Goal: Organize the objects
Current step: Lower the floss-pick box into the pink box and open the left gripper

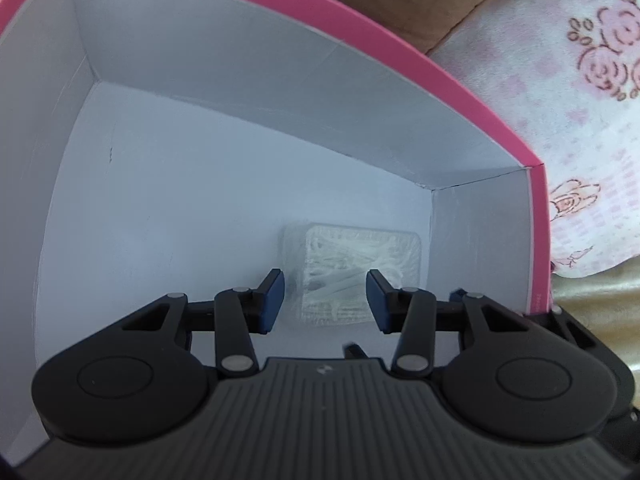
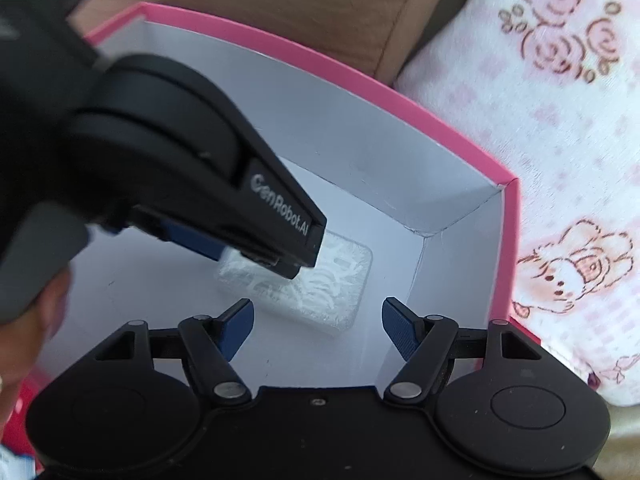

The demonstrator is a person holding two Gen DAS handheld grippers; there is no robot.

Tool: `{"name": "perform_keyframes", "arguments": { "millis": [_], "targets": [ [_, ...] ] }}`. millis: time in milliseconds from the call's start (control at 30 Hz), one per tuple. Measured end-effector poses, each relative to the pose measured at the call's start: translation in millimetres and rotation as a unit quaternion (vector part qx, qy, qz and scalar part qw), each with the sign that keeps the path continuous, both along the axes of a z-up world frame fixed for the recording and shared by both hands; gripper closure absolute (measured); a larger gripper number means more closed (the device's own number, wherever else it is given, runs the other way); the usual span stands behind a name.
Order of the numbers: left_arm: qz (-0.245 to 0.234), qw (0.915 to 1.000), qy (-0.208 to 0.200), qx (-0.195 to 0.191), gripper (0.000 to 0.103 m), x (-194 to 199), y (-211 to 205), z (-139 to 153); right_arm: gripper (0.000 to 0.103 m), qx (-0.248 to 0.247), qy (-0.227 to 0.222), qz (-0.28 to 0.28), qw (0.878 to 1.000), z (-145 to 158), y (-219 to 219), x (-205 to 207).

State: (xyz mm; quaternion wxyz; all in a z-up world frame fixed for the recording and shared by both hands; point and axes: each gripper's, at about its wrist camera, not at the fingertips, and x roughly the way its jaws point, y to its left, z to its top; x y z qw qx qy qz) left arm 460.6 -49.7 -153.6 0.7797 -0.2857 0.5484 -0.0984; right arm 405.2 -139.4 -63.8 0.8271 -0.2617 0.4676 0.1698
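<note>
Pink-rimmed cardboard box (image 1: 400, 76) with white inner walls and a white floor stands on a light fabric printed with pink roses (image 2: 560, 128). A brown cardboard surface (image 2: 320, 4) lies beyond the box's far rim.

Task item: a clear plastic case of white cotton swabs (image 1: 360, 256) lies flat on the box floor, near the right-hand corner of the box as both views show it.

Left gripper (image 1: 326, 296): reaches down into the box, directly over the near part of the swab case. Its blue pads (image 1: 272, 300) stand apart on either side of the case. In the left wrist view a gap shows between each pad and the case; the jaws do not clamp it. In the right wrist view the same gripper (image 2: 256, 256) enters from the upper left, its tip over the case, blurred.

Right gripper (image 2: 318, 328): hovers at the near edge of the box, above the floor, jaws parted wide with nothing between the blue pads (image 2: 236, 328). The swab case lies just beyond its fingertips.

A hand (image 2: 28, 344) shows at the left edge of the right wrist view.
</note>
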Motion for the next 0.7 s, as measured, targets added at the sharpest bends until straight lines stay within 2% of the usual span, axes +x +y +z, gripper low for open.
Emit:
{"name": "perform_keyframes", "arguments": {
  "millis": [133,200,500,633,700],
  "targets": [
    [0.009,1.0,0.002,0.002,0.064,2,-2,2,0.056,0.041,-0.001,-0.002,0.999,5,-21,-16],
    [0.015,0.9999,0.001,0.002,0.066,3,-6,4,0.071,0.061,-0.006,-0.008,0.998,7,-31,-22],
    [0.015,0.9999,0.005,0.001,0.068,6,-36,5,0.073,0.123,-0.039,-0.022,0.991,13,-61,-48],
    [0.0,0.9994,-0.023,0.026,0.068,7,-48,11,0.073,0.14,-0.04,-0.032,0.989,12,-68,-56],
    [-0.004,0.9991,-0.027,0.031,0.068,6,-48,13,0.073,0.149,-0.04,-0.035,0.987,13,-91,-65]
  ]
}}
